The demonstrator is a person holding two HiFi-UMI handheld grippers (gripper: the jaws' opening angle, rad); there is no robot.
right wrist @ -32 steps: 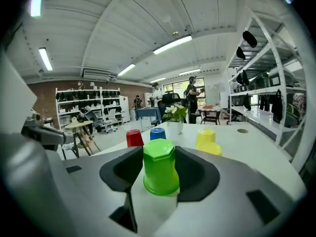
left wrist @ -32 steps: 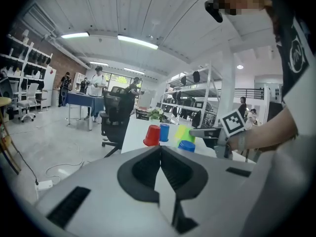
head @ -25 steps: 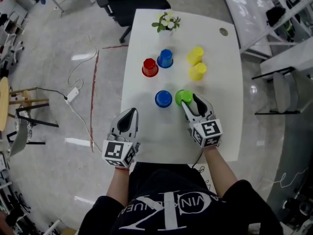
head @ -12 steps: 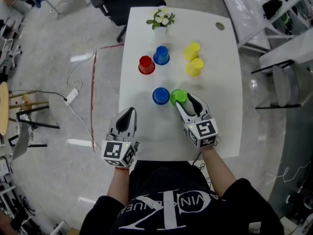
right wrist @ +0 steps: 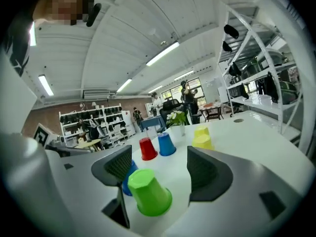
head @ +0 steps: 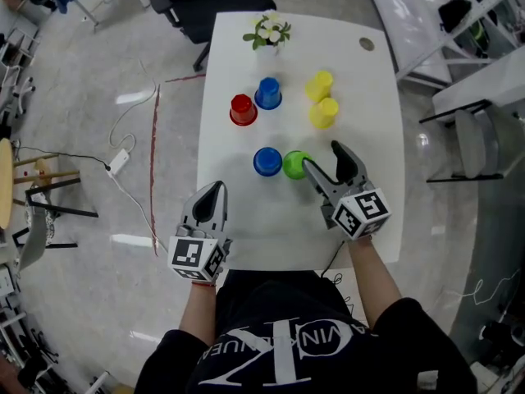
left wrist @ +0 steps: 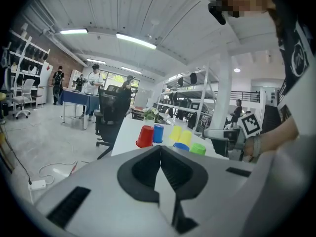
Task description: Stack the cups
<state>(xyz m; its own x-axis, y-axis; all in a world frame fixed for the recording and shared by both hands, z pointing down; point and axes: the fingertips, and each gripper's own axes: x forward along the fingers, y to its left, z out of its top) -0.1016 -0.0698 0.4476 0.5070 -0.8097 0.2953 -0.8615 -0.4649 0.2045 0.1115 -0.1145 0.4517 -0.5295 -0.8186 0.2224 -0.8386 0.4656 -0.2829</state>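
Note:
Six upside-down cups stand on the white table [head: 369, 220]. The green cup [head: 295, 165] [right wrist: 148, 193] sits right beside a blue cup [head: 267, 162] [right wrist: 129, 174]. Farther back are a red cup [head: 244, 109], another blue cup [head: 268, 93] and two yellow cups [head: 321, 85] [head: 324, 112]. My right gripper [head: 322, 158] [right wrist: 158, 164] has just been opening its jaws; the green cup stands low between them, near the left finger, and no pad presses on it. Over the table's near left edge, my left gripper [head: 215, 190] [left wrist: 159, 149] is shut and holds nothing.
A small pot of flowers [head: 267, 33] stands at the table's far end, with a black office chair [head: 193, 2] behind it. A cable and power strip [head: 120, 159] lie on the floor to the left. Metal racks [head: 459, 23] stand at the right.
The right gripper's jaws spread wide and let go of the green cup, and the gripper lifted and tilted a little. The green cup stays next to the blue cup. The left gripper kept still.

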